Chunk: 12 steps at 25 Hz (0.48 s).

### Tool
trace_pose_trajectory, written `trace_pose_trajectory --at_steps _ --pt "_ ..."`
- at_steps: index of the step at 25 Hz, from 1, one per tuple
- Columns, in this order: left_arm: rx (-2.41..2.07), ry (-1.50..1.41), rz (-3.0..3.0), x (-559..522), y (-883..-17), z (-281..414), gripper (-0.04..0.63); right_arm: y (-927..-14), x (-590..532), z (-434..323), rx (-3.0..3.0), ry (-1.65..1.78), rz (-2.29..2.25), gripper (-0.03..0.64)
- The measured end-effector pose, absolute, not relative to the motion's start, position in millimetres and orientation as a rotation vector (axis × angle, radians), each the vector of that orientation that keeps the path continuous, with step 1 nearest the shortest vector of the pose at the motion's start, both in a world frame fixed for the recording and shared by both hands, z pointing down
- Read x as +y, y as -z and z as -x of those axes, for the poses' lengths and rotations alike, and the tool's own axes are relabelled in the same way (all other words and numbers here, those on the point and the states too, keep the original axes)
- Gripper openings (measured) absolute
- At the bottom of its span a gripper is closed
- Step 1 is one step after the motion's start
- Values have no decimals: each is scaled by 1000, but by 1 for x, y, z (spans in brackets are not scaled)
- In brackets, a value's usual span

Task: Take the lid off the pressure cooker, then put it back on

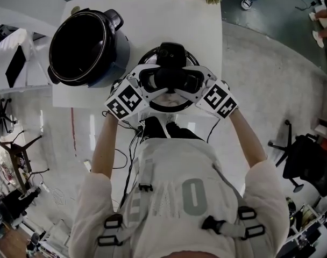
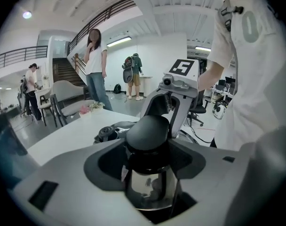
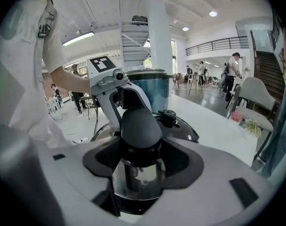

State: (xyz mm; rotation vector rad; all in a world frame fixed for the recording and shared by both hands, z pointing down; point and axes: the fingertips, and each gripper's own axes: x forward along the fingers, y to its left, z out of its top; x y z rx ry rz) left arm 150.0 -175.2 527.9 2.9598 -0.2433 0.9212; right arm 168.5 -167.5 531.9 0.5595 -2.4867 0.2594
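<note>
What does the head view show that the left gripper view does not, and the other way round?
Only the head view: the open, dark inside of the pressure cooker pot, beside the lid, and the marker cube of the left gripper. Only the left gripper view: a staircase and people standing in the hall. Both: the white table and the lid, its black handle clamped by the left gripper and the right gripper from opposite sides.
</note>
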Motion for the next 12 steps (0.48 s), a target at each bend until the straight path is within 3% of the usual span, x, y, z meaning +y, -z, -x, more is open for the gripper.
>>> trace_pose_trajectory --at_steps 12 --pt "-383 -859 -3072 -188 -405 -149 273 -409 -182 -165 -2557 -40 -585 265"
